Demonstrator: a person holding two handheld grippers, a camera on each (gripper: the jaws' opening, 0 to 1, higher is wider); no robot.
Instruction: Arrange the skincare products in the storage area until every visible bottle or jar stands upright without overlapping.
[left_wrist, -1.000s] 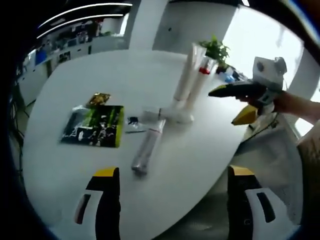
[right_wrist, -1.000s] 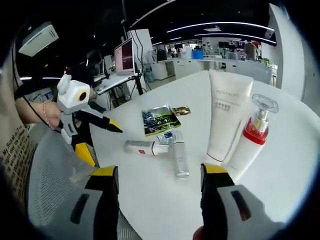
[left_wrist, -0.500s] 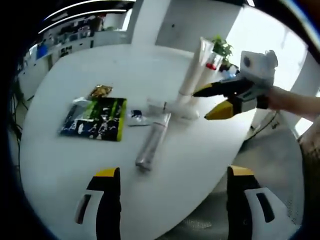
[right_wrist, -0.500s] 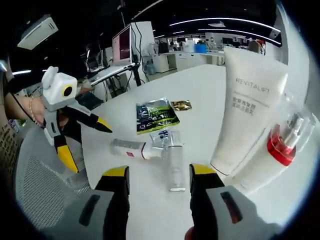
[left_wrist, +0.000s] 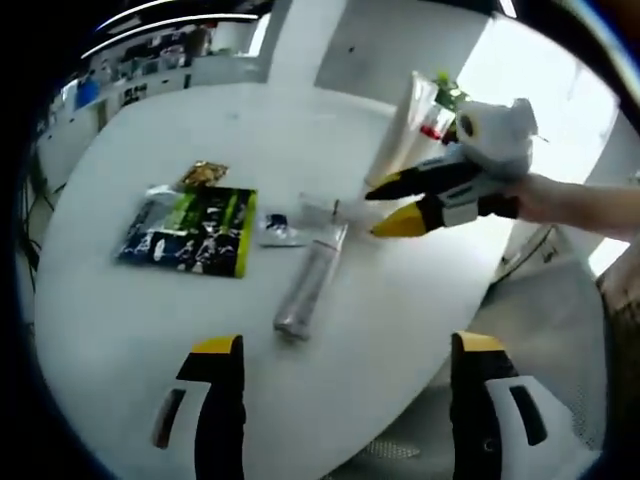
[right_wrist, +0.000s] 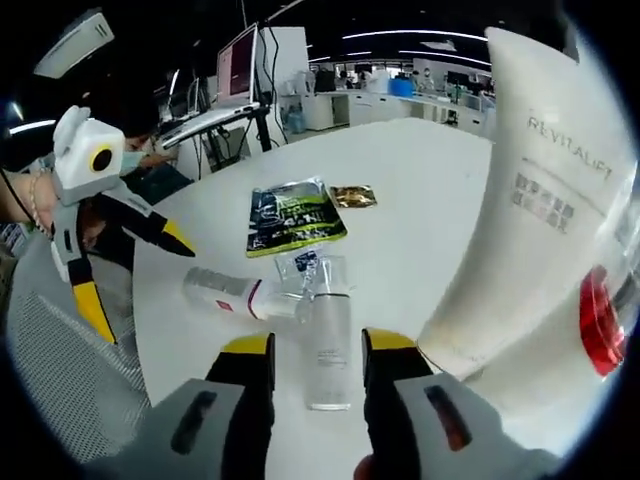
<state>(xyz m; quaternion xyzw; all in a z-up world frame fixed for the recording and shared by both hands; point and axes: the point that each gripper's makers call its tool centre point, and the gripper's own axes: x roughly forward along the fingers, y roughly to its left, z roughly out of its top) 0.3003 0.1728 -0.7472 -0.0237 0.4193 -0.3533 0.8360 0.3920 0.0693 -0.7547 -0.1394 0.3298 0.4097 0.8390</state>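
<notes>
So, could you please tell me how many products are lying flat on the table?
2: a clear bottle just ahead of the right gripper, and a white tube lying beside it.

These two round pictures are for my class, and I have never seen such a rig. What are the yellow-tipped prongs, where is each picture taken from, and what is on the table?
A person holds a two-jaw gripper in each hand, and a fisheye camera rides on each. In the left gripper view, the left gripper rises from the bottom, open and empty; the right gripper comes in from the right. The right gripper view looks along that gripper's own jaws, also open and empty.

On the white table lie two tubes, a green packet, a small clear sachet and a gold sachet. A tall white tube and a red-banded bottle stand upright.
</notes>
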